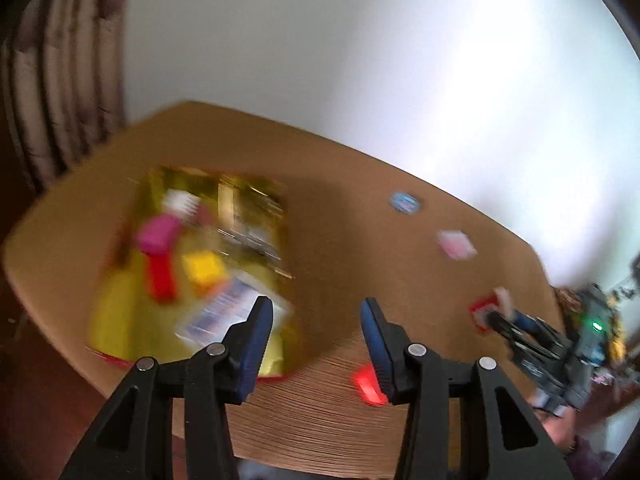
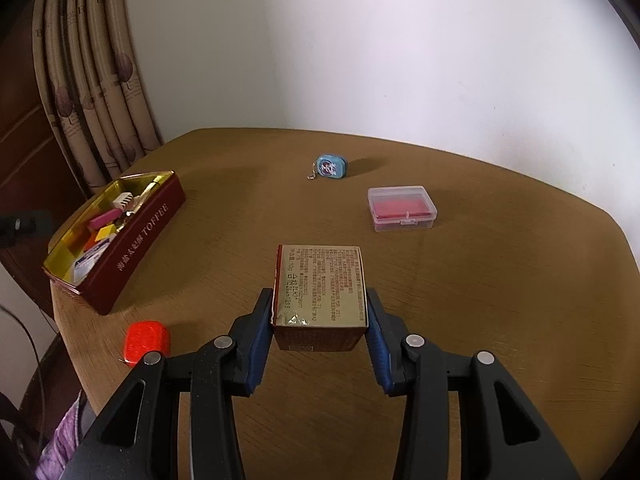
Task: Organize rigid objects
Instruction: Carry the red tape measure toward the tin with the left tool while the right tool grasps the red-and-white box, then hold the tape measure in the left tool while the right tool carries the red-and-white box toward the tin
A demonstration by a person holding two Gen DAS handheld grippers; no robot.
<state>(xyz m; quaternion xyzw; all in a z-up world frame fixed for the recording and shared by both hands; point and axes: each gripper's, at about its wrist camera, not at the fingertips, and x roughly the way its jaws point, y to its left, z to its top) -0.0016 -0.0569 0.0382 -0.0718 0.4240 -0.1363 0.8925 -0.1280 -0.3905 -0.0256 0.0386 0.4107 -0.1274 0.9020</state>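
My right gripper (image 2: 320, 304) is shut on a small gold and brown box (image 2: 320, 286) and holds it over the brown table (image 2: 480, 300). An open maroon toffee tin (image 2: 132, 240) with several small coloured items stands at the left; in the blurred left wrist view the tin (image 1: 192, 264) shows its gold inside. My left gripper (image 1: 316, 312) is open and empty, just right of the tin. A small red case (image 2: 145, 342) lies near the front left edge and shows by my left gripper (image 1: 366, 388). The right gripper with its box (image 1: 490, 314) shows at the right.
A blue round tin with a chain (image 2: 331, 166) lies far back, also in the left wrist view (image 1: 405, 202). A clear plastic box with a red insert (image 2: 402, 208) lies right of centre, also in the left wrist view (image 1: 456, 244). Curtains (image 2: 92, 92) hang at the left, and a white wall stands behind.
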